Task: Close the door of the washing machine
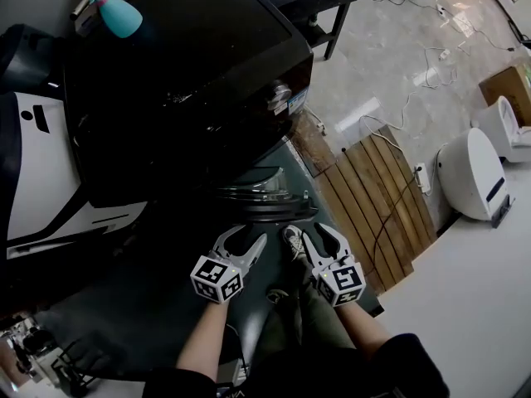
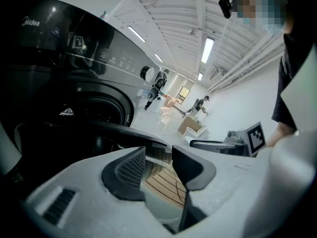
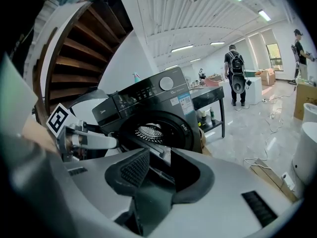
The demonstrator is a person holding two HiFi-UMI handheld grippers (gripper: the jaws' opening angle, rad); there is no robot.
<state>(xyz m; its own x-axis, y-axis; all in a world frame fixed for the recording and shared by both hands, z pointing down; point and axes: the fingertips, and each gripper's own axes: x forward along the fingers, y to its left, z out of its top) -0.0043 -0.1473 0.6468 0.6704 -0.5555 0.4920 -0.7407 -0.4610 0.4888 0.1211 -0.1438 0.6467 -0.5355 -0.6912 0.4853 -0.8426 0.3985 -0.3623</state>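
Between the jaws of the left gripper (image 2: 158,155): nothing gripped. The jaws stand partly apart with bare pads. Through the gap shows the slatted wooden pallet (image 1: 373,206) that lies beside the washing machine (image 1: 182,81).

Right gripper (image 3: 159,158): jaws likewise partly apart and holding nothing. The rim of the door (image 1: 267,196) lines up beyond the gap, but the pads do not press on it.

Door: round, dark-rimmed, swung out from the washing machine's front and seen edge-on from above. The drum opening (image 3: 150,132) is uncovered.

Both grippers: side by side just short of the door's rim, on the side away from the washing machine, tips aimed at it and tilted a little downward. Whether either tip touches the rim cannot be told. Judgement: they are placed to push rather than grasp, with two tips sharing the shove across the rim. Closing is not yet begun.

On top of the washing machine, at its far corner: teal spray bottle (image 1: 116,13), clear of the door's swing.

On the floor beyond the pallet: loose cables (image 1: 431,65).
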